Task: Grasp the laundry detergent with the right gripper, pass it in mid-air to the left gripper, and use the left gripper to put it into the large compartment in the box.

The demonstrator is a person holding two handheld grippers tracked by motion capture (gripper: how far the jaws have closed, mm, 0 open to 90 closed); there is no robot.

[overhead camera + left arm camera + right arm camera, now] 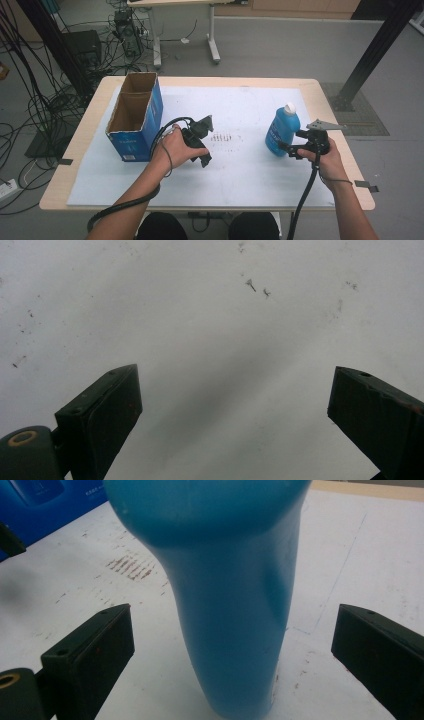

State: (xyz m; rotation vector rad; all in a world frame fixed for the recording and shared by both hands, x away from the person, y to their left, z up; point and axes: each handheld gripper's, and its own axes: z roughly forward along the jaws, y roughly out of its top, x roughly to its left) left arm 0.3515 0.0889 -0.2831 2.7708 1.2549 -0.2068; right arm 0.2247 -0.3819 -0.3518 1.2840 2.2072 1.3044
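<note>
While upright, blue bottle sits btwn right tool jaws | jaws apart, no contact.

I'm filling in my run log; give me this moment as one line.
right gripper: open, jaws either side of upright blue plastic bottle | left gripper: open over white table cover | blue cardboard box: open

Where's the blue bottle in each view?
High view: blue bottle stands upright right of centre on the white mat, just left of the right gripper.
Left gripper view: not in it.
Right gripper view: blue bottle centred between the open fingers.
Shared landmark: reddish-brown scuff marks on the mat.
</note>
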